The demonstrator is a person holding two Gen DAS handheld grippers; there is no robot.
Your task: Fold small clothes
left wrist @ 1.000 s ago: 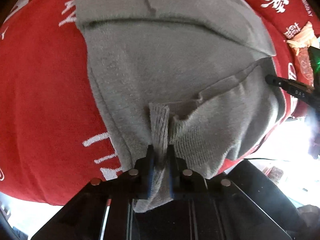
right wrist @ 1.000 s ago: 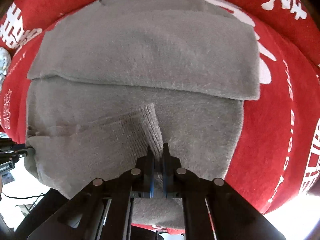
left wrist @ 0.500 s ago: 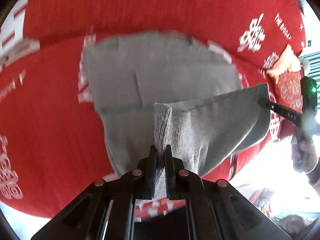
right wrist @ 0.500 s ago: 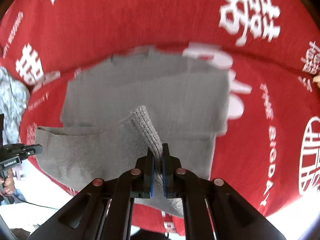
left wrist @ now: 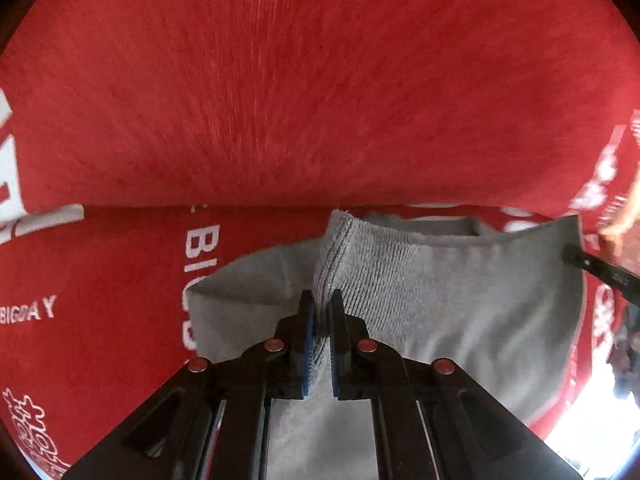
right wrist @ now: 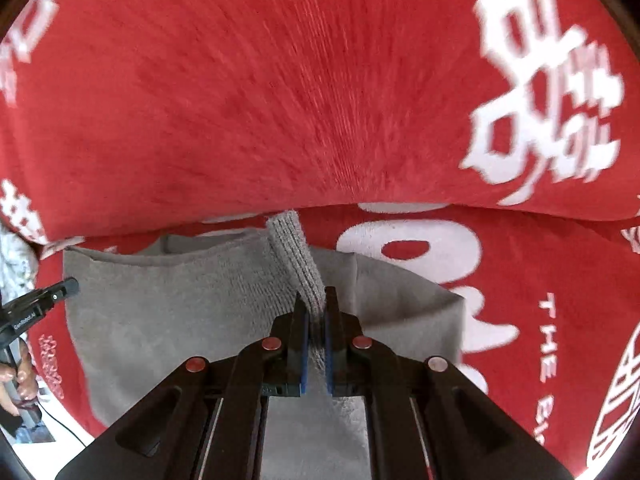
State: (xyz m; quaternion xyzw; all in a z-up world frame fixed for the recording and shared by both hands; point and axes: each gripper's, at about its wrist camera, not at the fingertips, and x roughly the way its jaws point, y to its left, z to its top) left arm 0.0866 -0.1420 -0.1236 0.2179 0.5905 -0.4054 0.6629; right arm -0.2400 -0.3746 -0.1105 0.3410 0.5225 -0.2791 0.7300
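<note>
A small grey knit garment (left wrist: 460, 300) lies on a red plush cover with white lettering. My left gripper (left wrist: 320, 312) is shut on its ribbed hem corner and holds that edge lifted. My right gripper (right wrist: 313, 312) is shut on the other ribbed corner (right wrist: 296, 256) of the same garment (right wrist: 168, 312). The held hem stretches between the two grippers, raised over the rest of the cloth. The right gripper's tip shows at the right edge of the left wrist view (left wrist: 600, 272); the left gripper's tip shows at the left of the right wrist view (right wrist: 44, 300).
The red cover (left wrist: 280, 100) rises as a backrest close ahead, meeting the seat at a crease (right wrist: 480, 208). A hand (right wrist: 16, 376) shows at the far left. Patterned cloth (right wrist: 16, 256) lies at the left edge.
Both grippers have lifted the garment's near hem and carried it forward toward the backrest. The cameras now face the backrest, and less of the flat garment shows.
</note>
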